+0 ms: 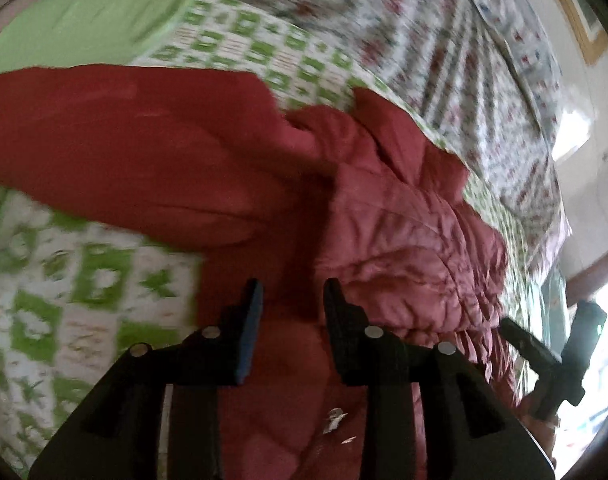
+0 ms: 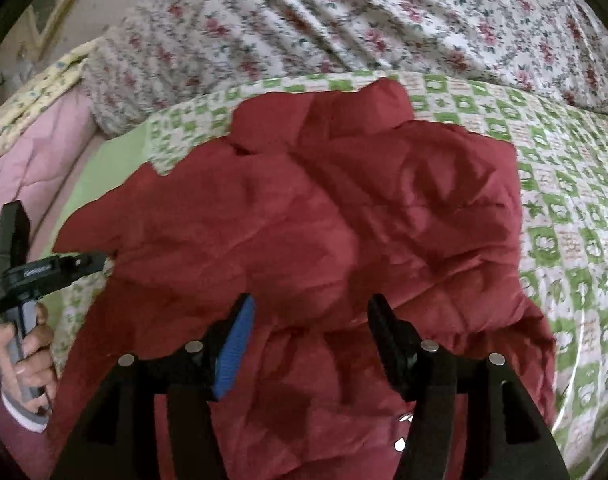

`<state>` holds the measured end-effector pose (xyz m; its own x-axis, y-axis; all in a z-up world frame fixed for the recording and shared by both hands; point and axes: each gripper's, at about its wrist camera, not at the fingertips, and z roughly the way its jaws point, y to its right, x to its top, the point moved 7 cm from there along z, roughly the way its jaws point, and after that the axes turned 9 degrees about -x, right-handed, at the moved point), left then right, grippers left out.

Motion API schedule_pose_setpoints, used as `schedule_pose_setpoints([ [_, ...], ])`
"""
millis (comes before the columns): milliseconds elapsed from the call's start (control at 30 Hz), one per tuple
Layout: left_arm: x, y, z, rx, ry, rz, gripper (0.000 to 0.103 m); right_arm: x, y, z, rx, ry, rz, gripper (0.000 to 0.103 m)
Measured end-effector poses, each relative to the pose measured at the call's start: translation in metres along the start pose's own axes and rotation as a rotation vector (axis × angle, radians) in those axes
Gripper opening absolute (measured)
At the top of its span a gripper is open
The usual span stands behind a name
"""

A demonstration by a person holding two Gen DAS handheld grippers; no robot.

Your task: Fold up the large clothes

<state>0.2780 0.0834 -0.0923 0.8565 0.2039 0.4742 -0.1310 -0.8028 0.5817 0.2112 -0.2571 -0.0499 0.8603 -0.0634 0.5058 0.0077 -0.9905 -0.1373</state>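
Currently both claws hang over the jacket (image 2: 323,220), nothing gripped: left claw (image 1: 292,312) narrow, right claw (image 2: 309,320) wider. One red jacket, bunched on the green quilt (image 2: 563,208), floral bedding (image 2: 343,20) beyond it. Risks: puffy slick fabric slipping the pads; sleeve (image 1: 124,140) still splayed, skewing the fold.

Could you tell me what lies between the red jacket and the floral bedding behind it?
A green-and-white patterned sheet lies between the red jacket and the floral bedding; the right wrist view shows it as a band along the jacket's far edge.
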Motion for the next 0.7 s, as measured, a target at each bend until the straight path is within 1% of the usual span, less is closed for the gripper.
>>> schedule_pose_setpoints([
  [133,0.009,-0.036,-0.02,0.035,0.063,-0.068,0.03,-0.009,-0.013,-0.013,0.032,0.007,-0.011,0.064],
  [200,0.011,-0.057,-0.027,0.056,0.088,-0.117,0.046,-0.013,-0.016,-0.019,0.044,0.01,-0.012,0.066],
  [233,0.012,-0.067,-0.031,0.06,0.097,-0.142,0.048,-0.016,-0.018,-0.022,0.048,0.011,-0.013,0.067],
  [300,0.016,-0.088,-0.04,0.062,0.123,-0.198,0.048,-0.021,-0.021,-0.028,0.057,0.01,-0.016,0.067],
  [367,0.02,-0.105,-0.048,0.074,0.148,-0.233,0.048,-0.027,-0.024,-0.033,0.059,0.011,-0.029,0.067],
  [500,0.034,-0.14,-0.069,0.147,0.193,-0.277,0.048,-0.036,-0.029,-0.038,0.072,-0.001,-0.029,0.067],
  [600,0.046,-0.164,-0.082,0.157,0.236,-0.331,0.048,-0.04,-0.03,-0.039,0.085,-0.009,-0.004,0.068],
  [667,0.054,-0.181,-0.088,0.146,0.257,-0.366,0.048,-0.042,-0.033,-0.039,0.091,-0.013,-0.002,0.068],
  [700,0.059,-0.189,-0.089,0.148,0.266,-0.372,0.054,-0.044,-0.035,-0.039,0.089,-0.015,-0.009,0.068],
])
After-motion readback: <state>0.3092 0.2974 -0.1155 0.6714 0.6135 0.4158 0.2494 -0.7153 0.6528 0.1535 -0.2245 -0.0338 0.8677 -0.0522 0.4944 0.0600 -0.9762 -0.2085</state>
